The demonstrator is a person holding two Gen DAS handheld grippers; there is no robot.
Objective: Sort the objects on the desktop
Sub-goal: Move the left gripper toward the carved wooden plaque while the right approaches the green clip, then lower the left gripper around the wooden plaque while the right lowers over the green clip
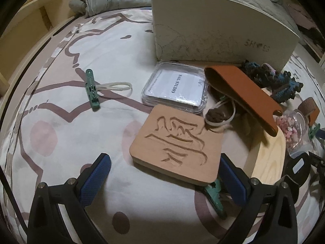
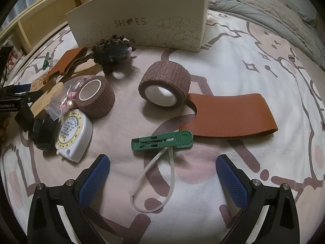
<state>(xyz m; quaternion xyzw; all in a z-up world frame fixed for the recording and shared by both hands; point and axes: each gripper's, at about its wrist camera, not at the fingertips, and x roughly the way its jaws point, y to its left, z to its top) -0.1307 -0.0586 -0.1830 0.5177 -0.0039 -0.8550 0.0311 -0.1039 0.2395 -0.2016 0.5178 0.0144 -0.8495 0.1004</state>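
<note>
— Between the spread fingers of the right tool [image 2: 162, 181], what lies there?

— A green clip [image 2: 162, 141] flat on the patterned bed sheet [image 2: 243, 65], with a pale loop of strap [image 2: 154, 183] trailing from it toward the camera. That tool is wide open and holds nothing.

— How would the clip handle?

— I judge it light, stiff plastic, ridged at the round end, so it should not slip. Closing across its narrow body is the best hold; the strap is limp and would just dangle.

— And the left tool [image 1: 164, 174]?

— Also wide open, empty. The carved wooden board [image 1: 174, 144] lies just ahead, its near corner reaching between the fingers. It looks rigid, flat and heavier than the rest; it is too broad to span, so I would take it by an edge. Its near corner seems to rest on another green clip [image 1: 215, 195], so that edge is a little lifted.

— What else is nearby?

— A clear case labelled NAIL STUDIO [image 1: 176, 85] touches the board's far corner; likely smooth and slippery. Two brown tape rolls [image 2: 164, 83] stand near the right clip, soft and easily squeezed, and a brown leather sleeve [image 2: 229, 116] lies just beside it. A white tape measure [image 2: 73, 132] sits to the left.

— Where does it all go?

— Probably into the cream SHOES box [image 2: 142, 20] at the back, though I cannot tell the sorting rule.
</note>
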